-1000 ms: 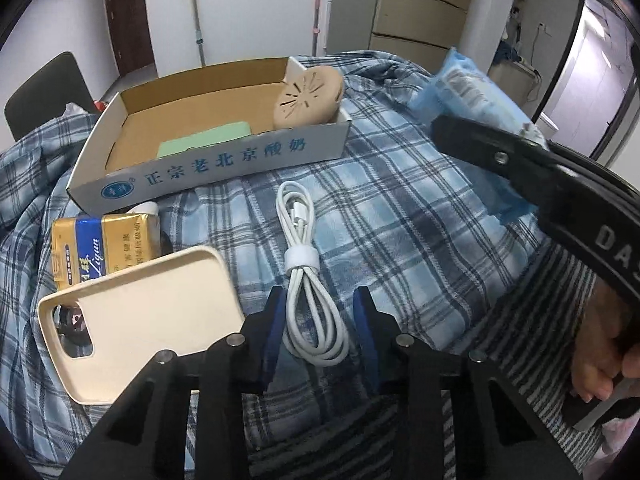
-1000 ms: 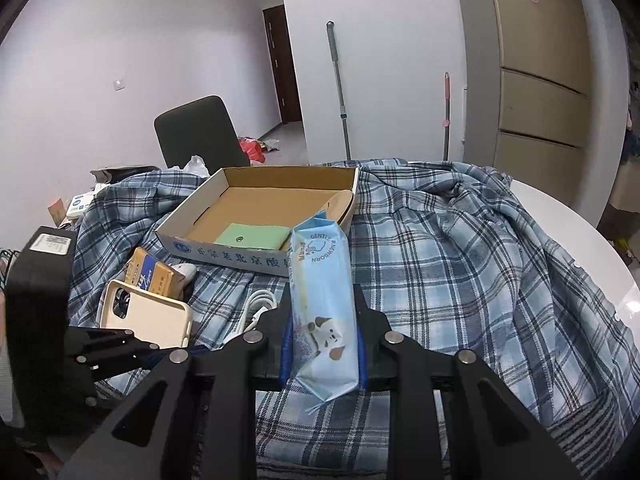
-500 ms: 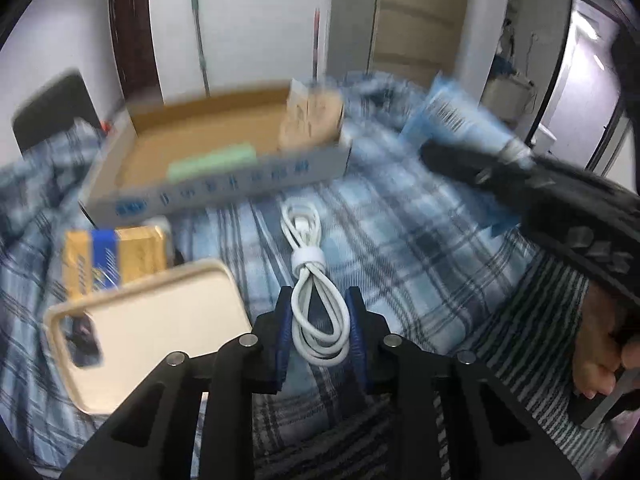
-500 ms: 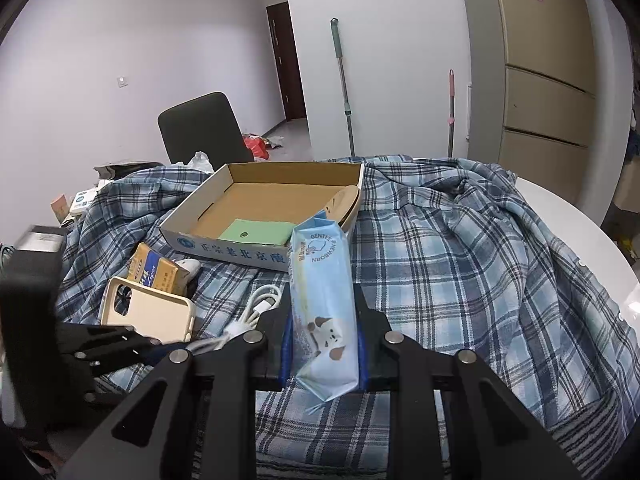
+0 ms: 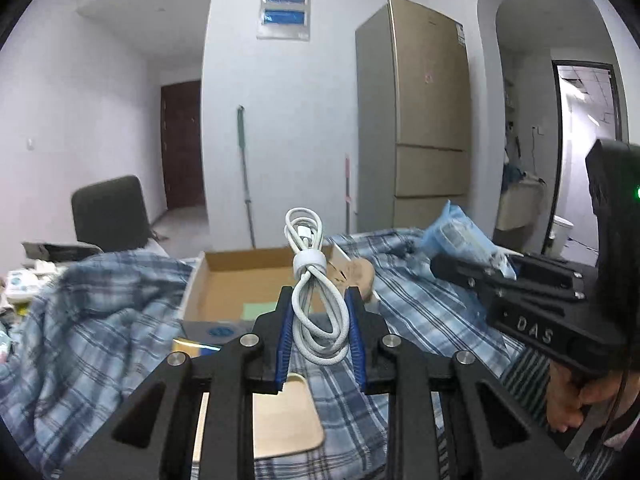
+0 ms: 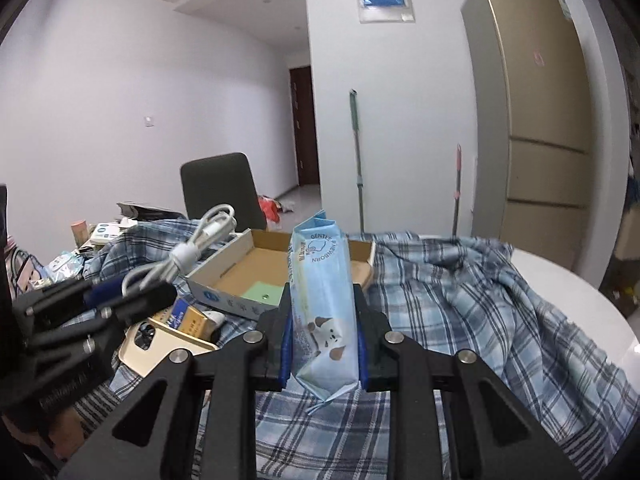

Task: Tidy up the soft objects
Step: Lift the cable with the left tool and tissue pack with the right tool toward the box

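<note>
both grippers loaded, held up over the plaid-covered table

my left gripper [image 5: 319, 330] has just closed on the bundled white charging cable [image 5: 316, 304] — lifted clear of the blue plaid cloth [image 5: 424, 312]. my right gripper [image 6: 322, 346] pinches the upright pale blue wipes packet [image 6: 323, 308], both before the open cardboard tray [image 6: 256, 264] near the cloth's far edge.
</note>
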Tool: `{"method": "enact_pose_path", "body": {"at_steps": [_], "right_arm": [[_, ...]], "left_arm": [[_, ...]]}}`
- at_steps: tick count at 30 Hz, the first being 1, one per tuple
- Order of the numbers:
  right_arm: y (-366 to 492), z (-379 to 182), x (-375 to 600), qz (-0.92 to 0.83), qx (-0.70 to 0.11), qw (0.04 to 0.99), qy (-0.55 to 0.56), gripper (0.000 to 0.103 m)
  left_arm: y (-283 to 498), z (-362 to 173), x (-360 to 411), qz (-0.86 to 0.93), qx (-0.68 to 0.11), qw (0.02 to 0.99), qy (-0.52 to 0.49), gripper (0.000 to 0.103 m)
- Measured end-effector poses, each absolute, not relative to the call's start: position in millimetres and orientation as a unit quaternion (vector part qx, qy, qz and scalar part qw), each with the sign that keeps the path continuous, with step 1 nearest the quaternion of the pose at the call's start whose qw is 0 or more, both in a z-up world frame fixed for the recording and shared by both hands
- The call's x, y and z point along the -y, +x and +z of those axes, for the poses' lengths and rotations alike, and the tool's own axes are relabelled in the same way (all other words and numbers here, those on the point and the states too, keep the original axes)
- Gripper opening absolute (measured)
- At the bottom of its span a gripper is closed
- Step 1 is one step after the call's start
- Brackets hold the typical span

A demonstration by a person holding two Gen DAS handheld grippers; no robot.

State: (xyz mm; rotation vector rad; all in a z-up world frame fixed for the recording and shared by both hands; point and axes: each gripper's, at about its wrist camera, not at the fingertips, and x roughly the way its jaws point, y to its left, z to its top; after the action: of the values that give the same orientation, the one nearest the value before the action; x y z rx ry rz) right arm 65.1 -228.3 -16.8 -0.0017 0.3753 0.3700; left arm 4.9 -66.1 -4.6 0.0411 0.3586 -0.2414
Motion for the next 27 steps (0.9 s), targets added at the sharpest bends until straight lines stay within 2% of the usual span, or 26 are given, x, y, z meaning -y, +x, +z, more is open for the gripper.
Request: {"method": "enact_pose_path", "body": {"at_steps": [9, 13, 17, 22, 27], "right_arm": [[49.7, 30.9, 219.4, 0.184, -0.142, 0.973, -0.009, 0.023], [68.3, 65.9, 208.9, 0.178, -0.151, 0.972, -0.024, 0.023], [93.4, 107.2, 194.0, 0.16, -0.113, 0.98, -0.024, 0.023], [116.6, 151.0, 189.1, 0.157, -0.061, 0.985, 0.048, 0.023], [138.3, 159.5, 187.5, 0.145, -0.036, 0.985, 0.083, 0.023]], "left_arm": [[-14.8, 51.7, 60.4, -0.091, -0.105, 0.99, 0.033, 0.026], [-10.5, 79.1, 59.2, -0.068, -0.088, 0.993, 0.046, 0.026], [6.0, 107.4, 55.0, -0.055, -0.065, 0.996, 0.039, 0.026], [35.2, 141.7, 43.5, -0.036, -0.031, 0.999, 0.006, 0.026], [57.6, 165.3, 35.7, -0.03, -0.011, 0.999, -0.007, 0.026]]}}
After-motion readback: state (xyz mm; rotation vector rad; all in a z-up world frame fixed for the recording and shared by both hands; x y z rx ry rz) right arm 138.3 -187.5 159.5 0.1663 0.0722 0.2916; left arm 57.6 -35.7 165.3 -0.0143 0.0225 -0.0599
